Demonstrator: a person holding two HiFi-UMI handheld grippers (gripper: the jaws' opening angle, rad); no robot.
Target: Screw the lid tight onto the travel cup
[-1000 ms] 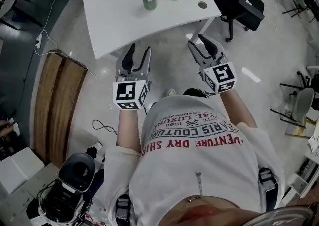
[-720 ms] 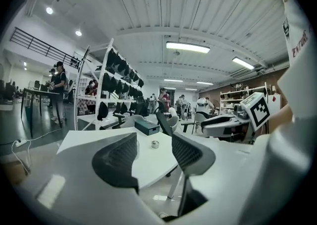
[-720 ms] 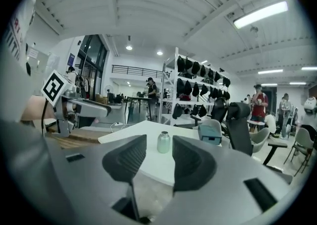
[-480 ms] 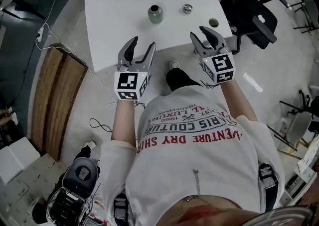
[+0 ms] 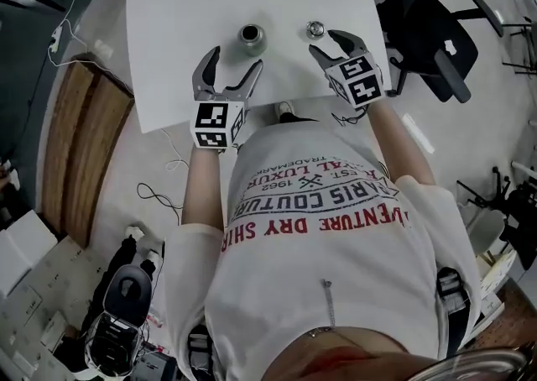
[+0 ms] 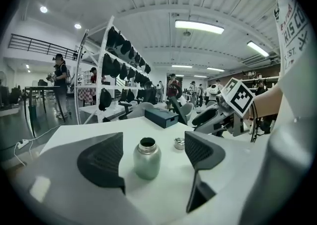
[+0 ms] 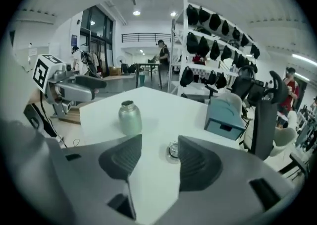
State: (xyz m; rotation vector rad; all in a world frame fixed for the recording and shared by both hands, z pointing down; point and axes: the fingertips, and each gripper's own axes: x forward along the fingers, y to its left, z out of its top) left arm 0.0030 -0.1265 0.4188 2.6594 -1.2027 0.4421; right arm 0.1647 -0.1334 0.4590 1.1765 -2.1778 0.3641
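Since a second ago both have advanced over the desk (image 5: 176,44) edge, jaws just opening, nothing between them. Left hand-held gripper (image 5: 232,64) faces the upright cup (image 5: 251,34); right hand-held gripper (image 5: 329,44) faces the lid (image 5: 315,29) nearby. Grasps likely next.

Upper centre: the travel cup (image 5: 251,36) looks matt metal, the lid (image 5: 315,29) shinier metal, both on a smooth white table (image 5: 176,27).

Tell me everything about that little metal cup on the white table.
The travel cup is a small, rounded, pale green metal-looking flask with a narrower silvery neck. Its mouth is open, no lid on. It stands upright on the white table, touched by nothing else; the lid lies apart beside it.
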